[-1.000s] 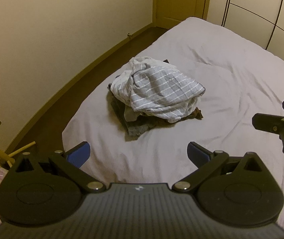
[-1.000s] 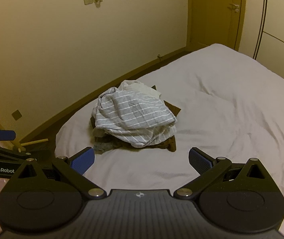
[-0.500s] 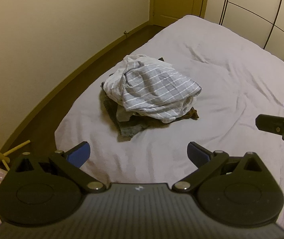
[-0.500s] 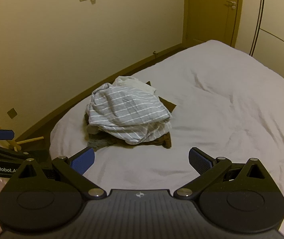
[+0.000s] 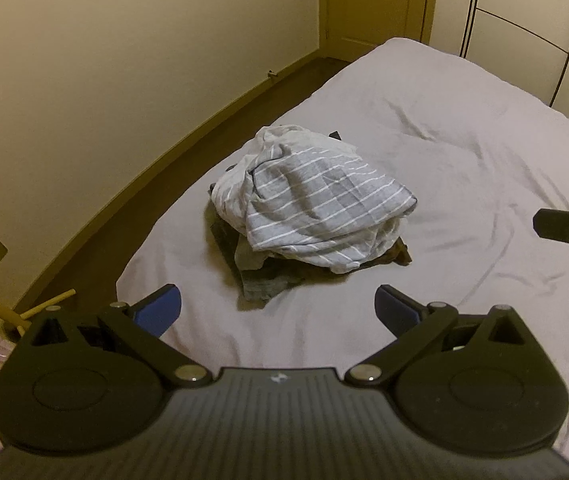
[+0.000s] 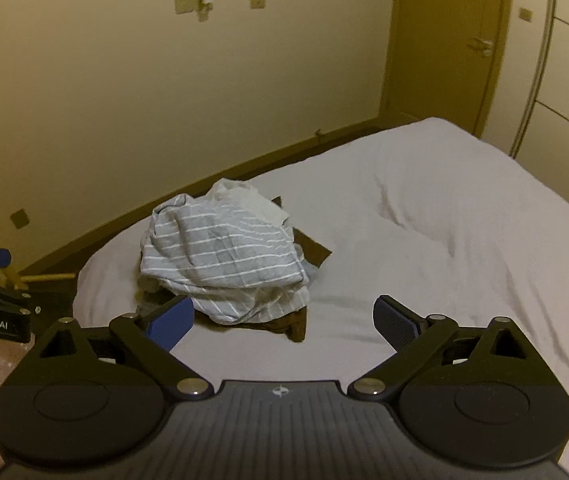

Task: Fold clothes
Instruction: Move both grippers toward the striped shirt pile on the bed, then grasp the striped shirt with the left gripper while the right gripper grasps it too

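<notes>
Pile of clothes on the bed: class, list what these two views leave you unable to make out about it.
- Dark garments under the striped top: count and type hidden, both views.
- Pile's far side: hidden by its own bulk.
- Brown piece: mostly covered, right wrist view.
- Bed: right part cut off by the picture edge.

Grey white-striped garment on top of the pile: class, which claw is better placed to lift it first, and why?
Probably the right claw: both are open, but in its own view the grey white-striped garment reaches down beside its blue fingertip. The left claw shows bare bedsheet ahead.
</notes>
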{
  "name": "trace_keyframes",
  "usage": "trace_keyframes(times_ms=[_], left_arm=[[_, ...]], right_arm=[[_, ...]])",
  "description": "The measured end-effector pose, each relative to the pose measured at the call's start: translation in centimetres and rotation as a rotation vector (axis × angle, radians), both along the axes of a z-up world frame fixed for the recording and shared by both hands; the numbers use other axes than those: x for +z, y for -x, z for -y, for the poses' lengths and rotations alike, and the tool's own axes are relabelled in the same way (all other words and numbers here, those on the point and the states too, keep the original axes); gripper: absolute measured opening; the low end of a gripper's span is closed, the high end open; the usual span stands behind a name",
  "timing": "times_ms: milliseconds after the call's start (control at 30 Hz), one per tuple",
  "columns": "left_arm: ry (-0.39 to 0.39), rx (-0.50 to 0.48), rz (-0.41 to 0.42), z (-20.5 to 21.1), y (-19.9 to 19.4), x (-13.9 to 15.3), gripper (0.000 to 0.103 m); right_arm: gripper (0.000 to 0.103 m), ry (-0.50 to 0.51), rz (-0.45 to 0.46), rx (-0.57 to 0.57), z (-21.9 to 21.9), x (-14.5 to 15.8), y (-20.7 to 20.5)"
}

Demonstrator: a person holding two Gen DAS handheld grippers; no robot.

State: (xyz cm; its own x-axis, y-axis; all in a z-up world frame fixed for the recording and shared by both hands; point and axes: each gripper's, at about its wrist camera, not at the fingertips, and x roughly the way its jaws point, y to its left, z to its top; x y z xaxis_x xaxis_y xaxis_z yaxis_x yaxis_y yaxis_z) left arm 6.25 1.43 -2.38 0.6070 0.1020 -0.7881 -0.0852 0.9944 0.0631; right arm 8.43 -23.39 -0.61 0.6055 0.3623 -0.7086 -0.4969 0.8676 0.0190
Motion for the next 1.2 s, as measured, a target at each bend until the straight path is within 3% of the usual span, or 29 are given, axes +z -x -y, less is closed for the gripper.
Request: trace_keyframes(times_ms=[167, 367, 700, 933, 1200], left_arm=[[-0.029, -0.009, -0.015, -0.5, -1.3, -0.9, 0.094], [-0.061, -0.069, -0.031, -3.2, -6.0, -2.6, 0.093], [-0.106, -0.301, -0.062, -6.4, -15.1, -6.4, 0.081], [-0.127, -0.425, -0.097, -7.4, -18.6, -9.7, 0.052], [-0.119, -0.527, -0.105, -8.0, -20.9, -11.9, 0.014]], right_arm=[[0.081, -0.006, -0.038, 0.024, 0.2, -1.5, -1.5], [0.079, 0.002, -0.051, 0.053, -1.1, -2.7, -3.2], [0.072, 0.112, -0.049, 0.074, -7.8, -6.4, -8.4], [0.062, 0.245, -0.065, 0.184, -13.4, -10.7, -11.1], [0.054, 0.356, -0.093, 0.260, -16.9, -15.5, -14.3]])
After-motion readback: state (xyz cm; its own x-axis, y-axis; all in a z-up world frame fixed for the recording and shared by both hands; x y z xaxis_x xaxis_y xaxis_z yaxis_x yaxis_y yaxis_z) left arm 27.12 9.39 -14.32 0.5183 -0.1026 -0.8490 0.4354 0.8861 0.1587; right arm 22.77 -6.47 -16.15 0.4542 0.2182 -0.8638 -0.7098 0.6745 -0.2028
